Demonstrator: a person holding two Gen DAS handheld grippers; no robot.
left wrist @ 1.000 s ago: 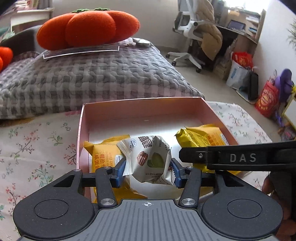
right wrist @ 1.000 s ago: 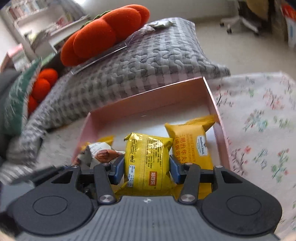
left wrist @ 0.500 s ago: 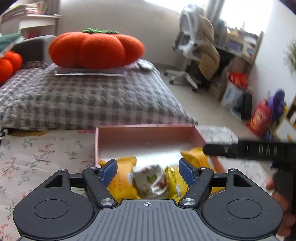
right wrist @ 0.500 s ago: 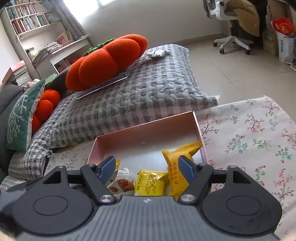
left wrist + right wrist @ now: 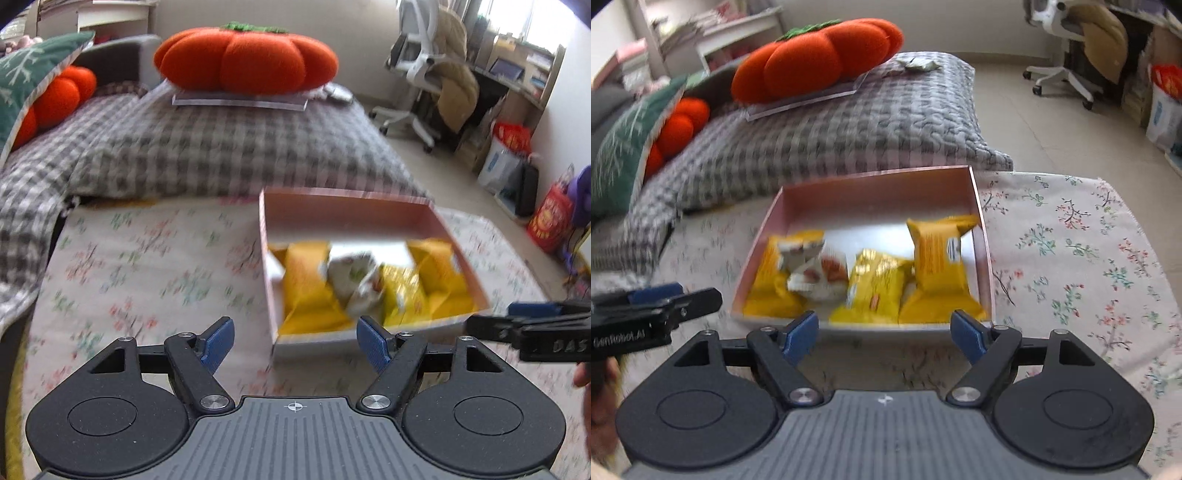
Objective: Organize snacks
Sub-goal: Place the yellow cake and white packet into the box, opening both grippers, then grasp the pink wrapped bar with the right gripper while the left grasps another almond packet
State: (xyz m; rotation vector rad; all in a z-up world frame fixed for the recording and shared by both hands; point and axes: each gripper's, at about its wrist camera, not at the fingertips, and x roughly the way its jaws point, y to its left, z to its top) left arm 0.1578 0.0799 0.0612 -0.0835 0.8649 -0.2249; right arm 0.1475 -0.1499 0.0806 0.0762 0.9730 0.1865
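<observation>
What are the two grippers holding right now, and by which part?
Nothing. The left gripper is open and empty; the right gripper has its jaws opening with nothing between them. All snack packets lie in the pink box.

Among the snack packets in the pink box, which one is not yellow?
The white snack packet, second from the left in the pink box. The packets around it are all yellow; this one is white with a printed picture.

A pink cardboard box [image 5: 879, 188] holds yellow foil snack packets [image 5: 938, 258]; the white cloth [image 5: 1082, 258] underneath bears small floral sprigs.
</observation>
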